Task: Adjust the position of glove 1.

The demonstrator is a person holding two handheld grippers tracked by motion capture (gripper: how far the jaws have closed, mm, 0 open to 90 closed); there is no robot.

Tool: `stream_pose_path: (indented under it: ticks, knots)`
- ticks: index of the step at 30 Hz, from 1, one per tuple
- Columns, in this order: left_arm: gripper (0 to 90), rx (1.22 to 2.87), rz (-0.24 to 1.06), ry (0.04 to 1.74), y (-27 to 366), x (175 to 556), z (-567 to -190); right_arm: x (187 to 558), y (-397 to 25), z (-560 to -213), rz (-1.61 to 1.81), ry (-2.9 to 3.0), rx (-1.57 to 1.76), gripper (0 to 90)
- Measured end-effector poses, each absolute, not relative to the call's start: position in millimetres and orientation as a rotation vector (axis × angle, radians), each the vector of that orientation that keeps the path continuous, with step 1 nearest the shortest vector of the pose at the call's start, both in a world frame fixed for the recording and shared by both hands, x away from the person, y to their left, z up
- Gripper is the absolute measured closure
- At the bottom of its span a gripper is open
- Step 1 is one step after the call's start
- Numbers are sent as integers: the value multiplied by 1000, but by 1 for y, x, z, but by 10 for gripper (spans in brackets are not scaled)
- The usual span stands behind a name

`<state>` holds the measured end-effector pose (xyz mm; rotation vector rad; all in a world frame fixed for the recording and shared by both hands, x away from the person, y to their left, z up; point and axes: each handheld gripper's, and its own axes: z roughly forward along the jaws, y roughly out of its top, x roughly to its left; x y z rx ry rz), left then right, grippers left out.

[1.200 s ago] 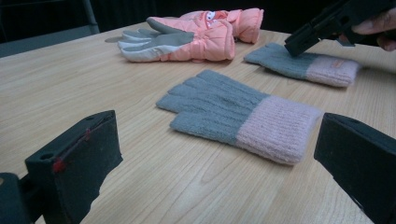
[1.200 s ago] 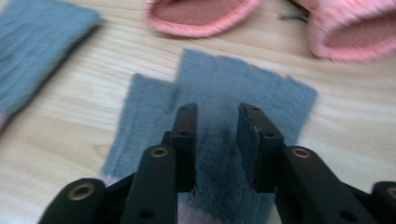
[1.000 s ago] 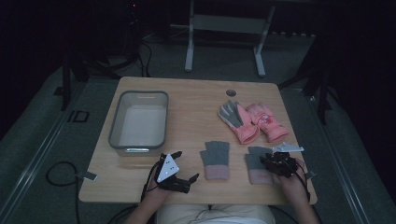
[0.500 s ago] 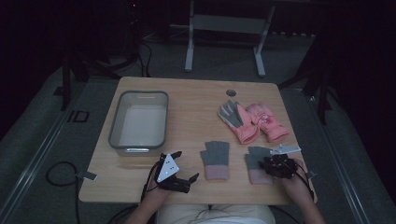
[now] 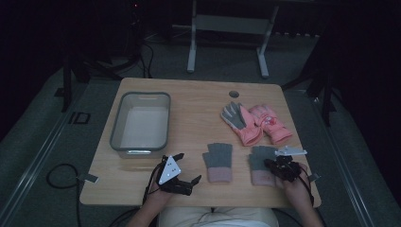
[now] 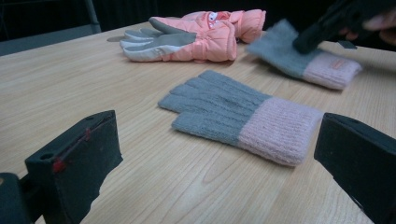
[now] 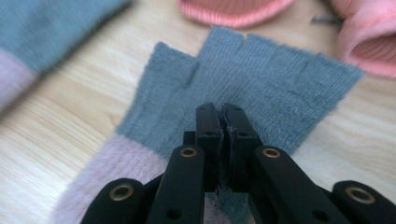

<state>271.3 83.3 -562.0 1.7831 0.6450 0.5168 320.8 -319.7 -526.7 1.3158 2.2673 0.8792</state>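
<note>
Two grey fingerless gloves with pink cuffs lie flat near the table's front edge. My right gripper rests on the right-hand grey glove, jaws pressed together with a bit of its knit pinched between them. My left gripper lies open on the table, left of the middle grey glove, jaws wide apart and empty. In the left gripper view the right gripper touches the far grey glove.
A pair of pink ski gloves lies behind the grey ones. A clear plastic bin stands at the left, just behind my left gripper. The wooden table has a round hole near its back edge.
My right gripper has edged slightly over the right-hand grey glove. The left gripper and the other gloves have not moved.
</note>
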Motion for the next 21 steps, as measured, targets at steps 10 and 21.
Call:
stream_pose_path:
  ticks: [10,21]
  knots:
    - [0,1786,518,641,83,271,-562,319,-292,-473,1039,2243,1226,863]
    - [0,1786,519,637,83,271,-562,326,-232,-458,1120,2309,1114,863]
